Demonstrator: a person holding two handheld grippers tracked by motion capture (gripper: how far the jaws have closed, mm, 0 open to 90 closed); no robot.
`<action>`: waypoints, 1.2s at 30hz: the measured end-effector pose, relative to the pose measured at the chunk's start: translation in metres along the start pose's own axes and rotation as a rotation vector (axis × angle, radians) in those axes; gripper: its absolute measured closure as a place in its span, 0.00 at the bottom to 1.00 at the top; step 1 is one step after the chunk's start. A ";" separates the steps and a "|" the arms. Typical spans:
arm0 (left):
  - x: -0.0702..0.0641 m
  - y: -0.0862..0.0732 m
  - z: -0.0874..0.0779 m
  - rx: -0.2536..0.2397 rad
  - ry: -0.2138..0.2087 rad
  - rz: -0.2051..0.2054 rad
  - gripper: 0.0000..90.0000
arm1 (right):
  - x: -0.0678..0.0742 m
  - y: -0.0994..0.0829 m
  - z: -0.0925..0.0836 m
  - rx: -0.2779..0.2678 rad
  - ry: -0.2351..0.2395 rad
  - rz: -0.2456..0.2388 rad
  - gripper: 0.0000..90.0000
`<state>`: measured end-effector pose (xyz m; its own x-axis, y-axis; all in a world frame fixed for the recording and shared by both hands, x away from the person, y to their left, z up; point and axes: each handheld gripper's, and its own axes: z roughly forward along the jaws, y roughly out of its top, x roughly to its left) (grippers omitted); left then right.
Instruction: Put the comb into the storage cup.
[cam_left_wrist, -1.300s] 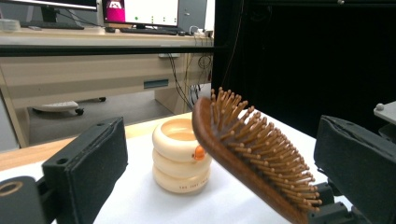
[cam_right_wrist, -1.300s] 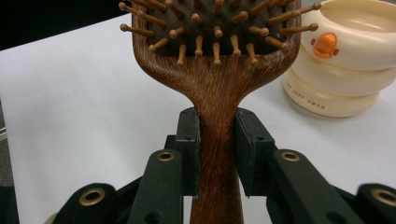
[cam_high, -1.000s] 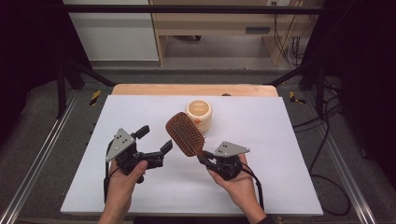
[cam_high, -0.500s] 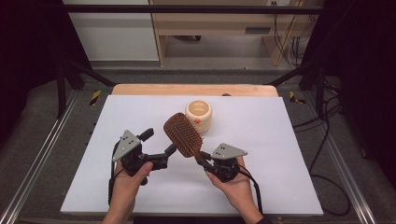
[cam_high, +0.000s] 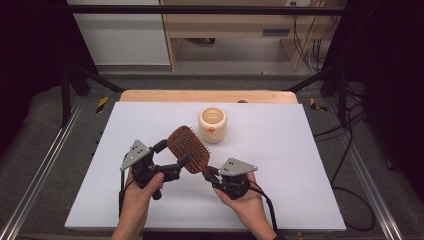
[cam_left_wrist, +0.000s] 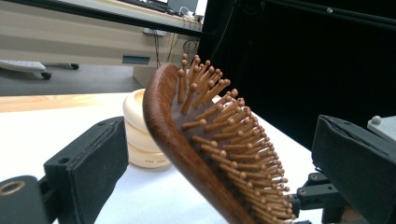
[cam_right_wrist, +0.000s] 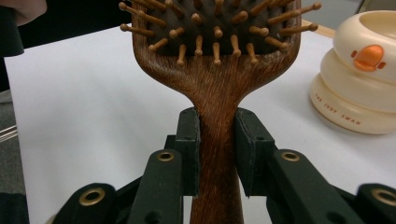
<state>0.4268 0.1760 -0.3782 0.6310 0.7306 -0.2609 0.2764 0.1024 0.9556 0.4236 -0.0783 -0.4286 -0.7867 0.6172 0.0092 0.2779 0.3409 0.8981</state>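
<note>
Since a sec ago the left gripper has come in twd the brush: it was off to the left w/ a gap, now its fingers sit either side of the brush head, spread wide, not pressing. The brush has also dipped a bit lower and closer to the person. Right gripper hasn't shifted its grip: fingers clenched on the wood handle, brush held up off the table, head tilted up-left, bristles facing mostly up/right.

Judgement: looks like a hand-over or two-handed regrasp is being set up. Left is lined up but hasn't closed yet, so right carries all the weight for now. Next prob. left closes on the head rim, then right lets go.

Views compared:
- High view gives the layout: both hands low-centre, brush between them, cream cup standing just behind the brush, apart from it. Can't judge finger contact from here.
- Left gripper view shows clear air btw each finger and the brush, and that the rim, not the bristles, faces the near finger. Cup peeks out behind.
- Right gripper view shows the clamp itself: both pads flat on the handle neck just below the head. Also the duck face on the cup.
</note>
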 end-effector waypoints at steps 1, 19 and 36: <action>0.000 0.000 0.000 -0.001 -0.001 -0.008 0.05 | 0.001 0.000 0.000 -0.002 0.001 -0.002 0.81; 0.007 0.003 -0.005 -0.023 -0.001 -0.095 0.14 | 0.015 0.002 0.002 -0.024 0.023 -0.054 0.81; 0.010 0.001 -0.005 -0.020 -0.043 -0.185 0.36 | 0.022 0.003 0.004 -0.033 0.035 -0.076 0.81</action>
<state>0.4296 0.1868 -0.3791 0.6014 0.6686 -0.4373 0.3765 0.2456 0.8933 0.4093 -0.0612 -0.4278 -0.8235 0.5655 -0.0447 0.1988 0.3616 0.9109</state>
